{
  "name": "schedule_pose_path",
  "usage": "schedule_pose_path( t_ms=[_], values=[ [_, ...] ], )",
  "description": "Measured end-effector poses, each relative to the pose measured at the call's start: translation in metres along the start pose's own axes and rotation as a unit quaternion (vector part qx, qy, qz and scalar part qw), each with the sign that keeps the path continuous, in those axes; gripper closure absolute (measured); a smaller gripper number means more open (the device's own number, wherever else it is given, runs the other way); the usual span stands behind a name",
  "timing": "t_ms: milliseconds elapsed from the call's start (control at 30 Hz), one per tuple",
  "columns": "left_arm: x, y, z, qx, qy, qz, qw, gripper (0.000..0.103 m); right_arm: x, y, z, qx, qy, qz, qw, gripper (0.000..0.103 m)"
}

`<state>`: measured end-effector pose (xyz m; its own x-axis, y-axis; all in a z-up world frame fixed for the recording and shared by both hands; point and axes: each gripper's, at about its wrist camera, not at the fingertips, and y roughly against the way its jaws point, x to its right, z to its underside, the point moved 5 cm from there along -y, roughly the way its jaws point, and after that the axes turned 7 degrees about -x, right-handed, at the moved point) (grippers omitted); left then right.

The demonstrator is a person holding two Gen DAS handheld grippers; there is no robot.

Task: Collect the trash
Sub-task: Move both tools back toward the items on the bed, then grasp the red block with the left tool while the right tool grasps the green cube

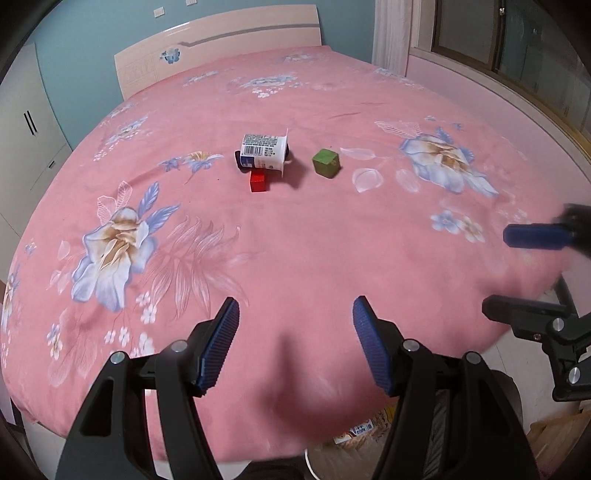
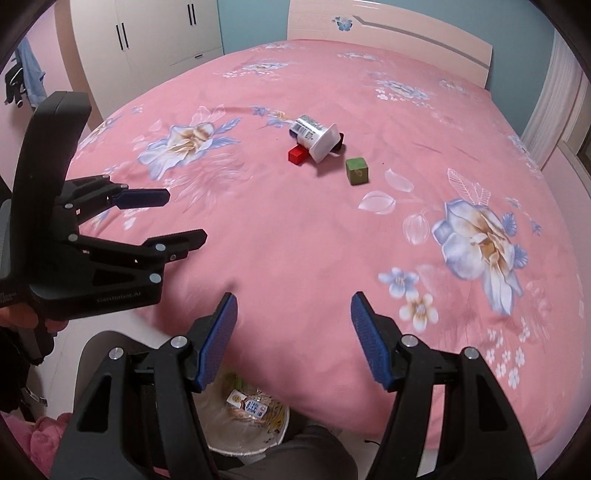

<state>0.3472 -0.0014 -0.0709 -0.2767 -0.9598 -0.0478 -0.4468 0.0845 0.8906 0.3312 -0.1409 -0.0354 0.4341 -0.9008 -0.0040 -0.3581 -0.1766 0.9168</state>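
A white yogurt cup (image 1: pixel 263 152) with a barcode lies on its side mid-bed, also in the right wrist view (image 2: pixel 314 137). A red block (image 1: pixel 258 181) (image 2: pixel 297 155) sits just in front of it, and a dark object (image 1: pixel 240 161) pokes out from under it. A green block (image 1: pixel 325 163) (image 2: pixel 357 170) lies to its right. My left gripper (image 1: pixel 295 343) is open and empty over the near bed edge. My right gripper (image 2: pixel 293 336) is open and empty beside it. Each gripper shows in the other's view (image 1: pixel 517 273) (image 2: pixel 177 218).
The pink floral bedspread (image 1: pixel 295 240) covers the bed. A white trash bin (image 2: pixel 247 421) with wrappers in it stands on the floor under my grippers. The headboard (image 1: pixel 221 40) is at the far end, a wardrobe (image 2: pixel 155 29) to the left, a window (image 1: pixel 517 44) to the right.
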Motion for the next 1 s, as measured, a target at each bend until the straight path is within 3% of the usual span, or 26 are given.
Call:
schedule_pose_path(
  t_ms=[500,800,900,1000],
  values=[
    [-0.033,-0.097,-0.076,-0.032,0.03,0.012,0.999,0.037,0.059,-0.099,-0.079,-0.032,-0.041,-0.019,0.998,0.039],
    [-0.049,-0.149,-0.122,-0.03,0.049,0.032,0.9978,0.037,0.093,-0.16,-0.127,-0.036,-0.052,-0.003,0.998,0.039],
    [-0.052,-0.165,-0.131,-0.037,0.06,0.039,0.9967,0.046,0.094,-0.174,-0.14,-0.03,-0.038,0.008,0.999,0.039],
    [-0.054,-0.174,-0.138,-0.034,0.073,0.05,0.9955,0.048,0.095,-0.185,-0.153,-0.024,-0.033,0.003,0.999,0.039]
  ],
)
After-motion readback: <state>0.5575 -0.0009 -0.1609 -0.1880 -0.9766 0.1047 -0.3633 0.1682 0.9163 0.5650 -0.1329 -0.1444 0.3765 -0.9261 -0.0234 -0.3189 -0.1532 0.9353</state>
